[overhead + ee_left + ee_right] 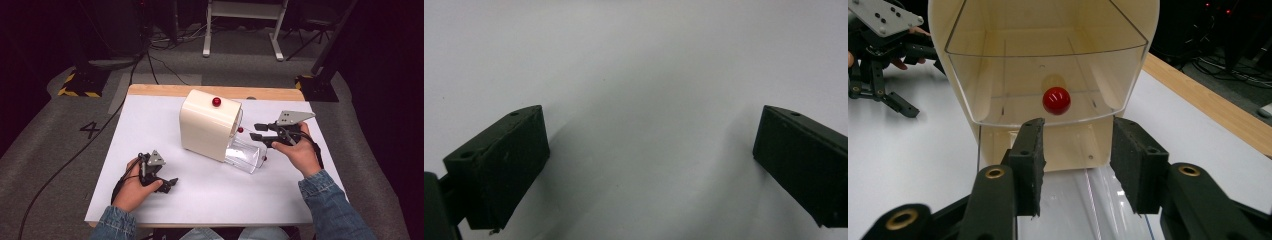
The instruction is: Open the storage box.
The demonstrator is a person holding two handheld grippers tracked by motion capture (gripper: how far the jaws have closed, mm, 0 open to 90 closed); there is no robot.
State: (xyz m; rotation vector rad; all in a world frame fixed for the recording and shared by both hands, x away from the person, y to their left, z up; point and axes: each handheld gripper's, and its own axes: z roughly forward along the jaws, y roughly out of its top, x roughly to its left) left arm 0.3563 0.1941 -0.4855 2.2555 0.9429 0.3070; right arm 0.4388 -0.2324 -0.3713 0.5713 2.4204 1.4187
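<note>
a cream cabinet stands mid-table on the white table top, w/ two clear drawers on its right face. the lower drawer is pulled out toward the near right; the upper drawer sits pushed in, a small red knob on its front. a second red knob is seen on the cabinet's top face.

the right gripper is held just right of the cabinet, aimed at the upper drawer's knob — jaws parted, nothing between them, knob a little beyond the tips. the left gripper rests on the table top at near left, well apart from the cabinet; in the left gripper view its jaws are spread wide over bare white surface, nothing held.

handling, as judged: the drawers look like thin clear plastic — stiff, light, smooth, prob. slippery and easily scuffed, so the walls shouldn't be pinched. the knob is the place to be taken hold of: small, round, glossy, hard; it could slip out of the pads unless gripped square-on across its middle. the foam-like black pads should help w/ grip. the cabinet shell is rounded at corners, matte cream, prob. light plastic — it may slide on the smooth top when a drawer is pulled, so a straight, slow pull is advised.
</note>
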